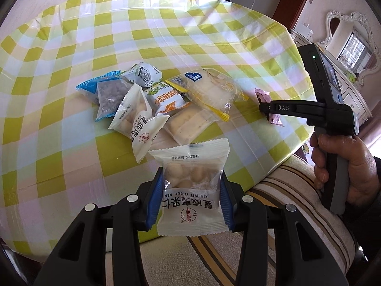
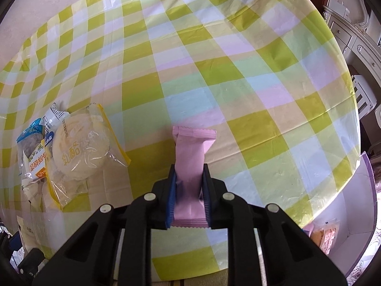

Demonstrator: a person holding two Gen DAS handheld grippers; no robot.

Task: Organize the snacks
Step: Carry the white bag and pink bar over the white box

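While both grippers have something pinched, the trick now is a clean lift. Left gripper point(image 1: 191, 205) squeezes a nut pack point(image 1: 190, 190) over the near table edge; right gripper point(image 2: 189, 190) has its pads pressed on a pink bar point(image 2: 190, 157) lying on the checked cloth point(image 2: 238, 71). I'd raise the bar straight up so it doesn't slip, keeping clear of the pile point(image 1: 152, 100) farther back. There's a box point(image 2: 357, 214) off the right edge, probably where they go.

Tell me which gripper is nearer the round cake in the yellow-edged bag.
Right. The right gripper, shut on a pink packet, sits just beside the round cake; the left gripper holds a nut packet farther back.
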